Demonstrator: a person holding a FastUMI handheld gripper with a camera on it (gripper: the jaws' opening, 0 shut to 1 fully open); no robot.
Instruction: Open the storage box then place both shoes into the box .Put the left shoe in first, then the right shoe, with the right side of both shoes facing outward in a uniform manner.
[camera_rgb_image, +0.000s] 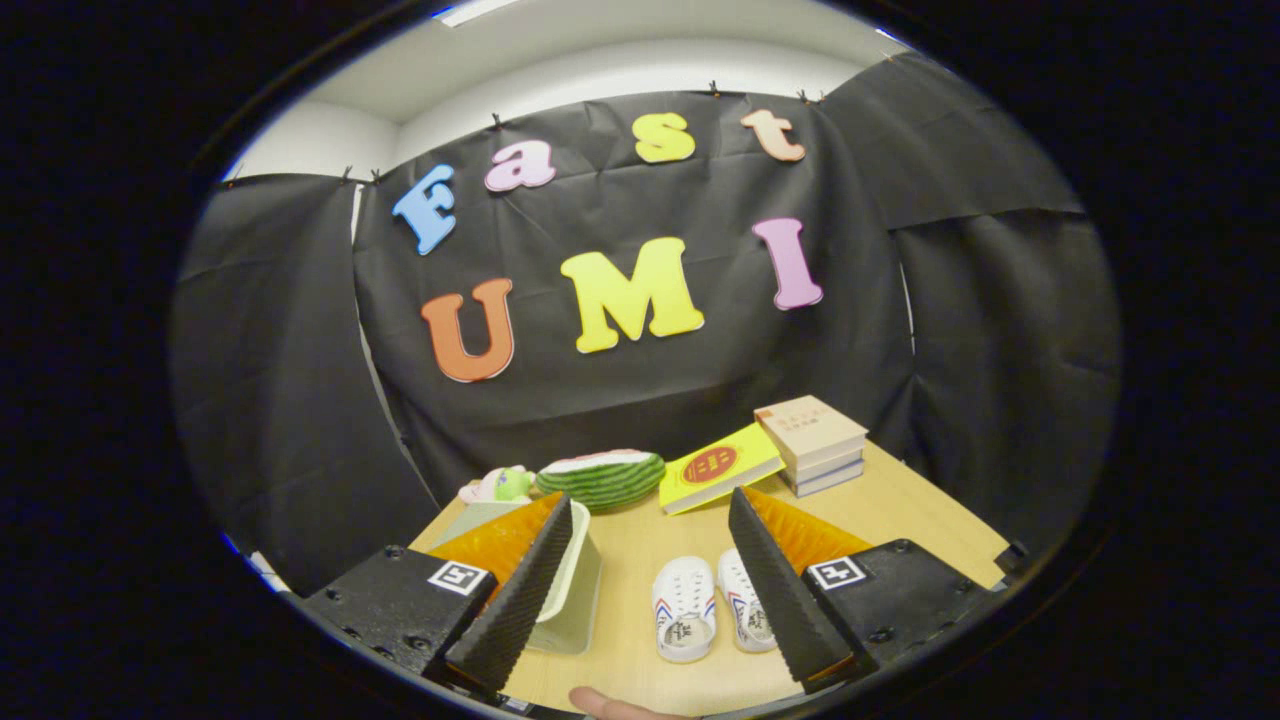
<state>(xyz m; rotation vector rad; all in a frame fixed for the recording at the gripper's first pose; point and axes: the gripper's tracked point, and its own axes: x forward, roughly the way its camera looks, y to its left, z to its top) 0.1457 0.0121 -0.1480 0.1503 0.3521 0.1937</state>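
Note:
Two small white shoes stand side by side on the wooden table (640, 540), toes pointing away from me. The left one (684, 607) lies between my fingers; the right one (745, 610) is partly hidden behind my right finger (785, 600). A pale green storage box (570, 590) with its lid on sits to the left of the shoes, mostly covered by my left finger (520, 590). My gripper (650, 590) hangs above the table, open, with nothing held.
A watermelon-slice toy (602, 477) and a small pink and green toy (500, 485) lie beyond the box. A yellow book (718, 467) leans against a stack of books (812, 443) at the back right. A fingertip (615, 705) shows below the fingers.

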